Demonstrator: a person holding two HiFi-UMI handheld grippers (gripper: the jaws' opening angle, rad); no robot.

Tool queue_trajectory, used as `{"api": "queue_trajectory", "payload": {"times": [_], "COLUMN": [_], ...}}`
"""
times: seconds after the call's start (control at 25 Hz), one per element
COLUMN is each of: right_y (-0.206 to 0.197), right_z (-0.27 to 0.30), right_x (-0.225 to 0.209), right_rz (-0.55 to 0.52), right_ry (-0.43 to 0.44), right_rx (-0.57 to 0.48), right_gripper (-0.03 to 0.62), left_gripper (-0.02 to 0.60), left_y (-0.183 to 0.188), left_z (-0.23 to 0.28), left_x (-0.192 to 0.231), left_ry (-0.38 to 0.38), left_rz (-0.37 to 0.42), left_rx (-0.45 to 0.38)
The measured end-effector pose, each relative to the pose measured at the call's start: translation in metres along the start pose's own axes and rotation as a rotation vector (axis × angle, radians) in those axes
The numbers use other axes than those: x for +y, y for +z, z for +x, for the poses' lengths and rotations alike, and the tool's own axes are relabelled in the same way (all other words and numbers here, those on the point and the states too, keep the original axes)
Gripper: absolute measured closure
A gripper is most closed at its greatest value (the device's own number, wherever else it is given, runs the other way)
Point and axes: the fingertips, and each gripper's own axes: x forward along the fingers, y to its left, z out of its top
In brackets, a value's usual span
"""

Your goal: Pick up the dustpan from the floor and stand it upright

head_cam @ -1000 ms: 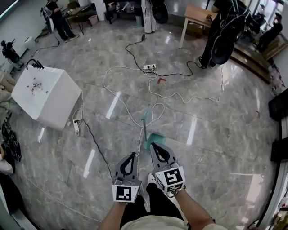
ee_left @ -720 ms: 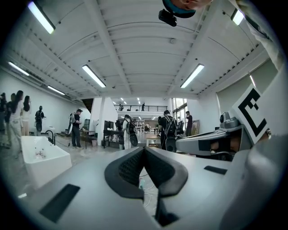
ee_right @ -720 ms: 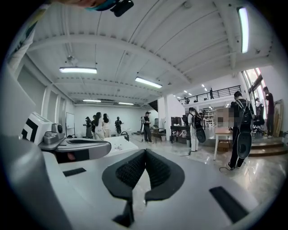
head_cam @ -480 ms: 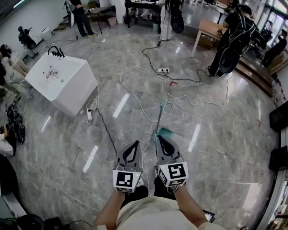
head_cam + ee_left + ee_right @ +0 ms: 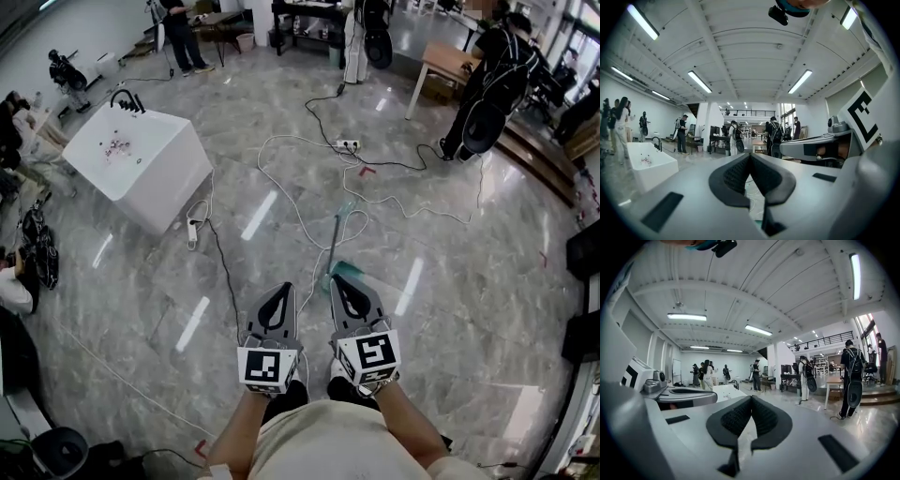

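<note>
The teal dustpan (image 5: 351,272) lies on the marble floor, its long grey handle (image 5: 335,239) pointing away from me. Both grippers are held side by side in front of me, just short of it and above the floor. My right gripper (image 5: 339,279) has its tips over the pan's near edge in the head view and is shut and empty (image 5: 751,398). The left gripper (image 5: 280,288) is a little left of the pan; its pads meet with nothing between them (image 5: 750,154). Neither gripper touches the dustpan.
White cables (image 5: 281,183) loop over the floor around the handle, with power strips (image 5: 195,231) (image 5: 349,144). A white sink unit (image 5: 141,164) stands at the left. A wooden table (image 5: 450,61) and people (image 5: 487,84) are farther back.
Both grippers have come up and forward together, staying shut and side by side. The head view has shifted. The dustpan has not moved on the floor.
</note>
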Motion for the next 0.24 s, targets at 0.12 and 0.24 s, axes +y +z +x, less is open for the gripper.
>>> {"api": "queue_trajectory", "payload": {"times": [0.12,0.24], "right_y": [-0.011,-0.032], "right_z": [-0.007,-0.012], "right_x": [-0.024,-0.048], "right_rz": [0.025,0.066], "right_ry": [-0.014,-0.034], "right_rx": [0.027,0.056], "right_gripper": [0.577,0.577], "left_gripper": [0.574,0.574], "left_y": [0.000,-0.014], "left_z": [0.012,0.015], "left_x": [-0.022,-0.043], "left_ry": [-0.006,-0.018], "left_rz": [-0.010,-0.016], "left_rx": [-0.021,0.005]}}
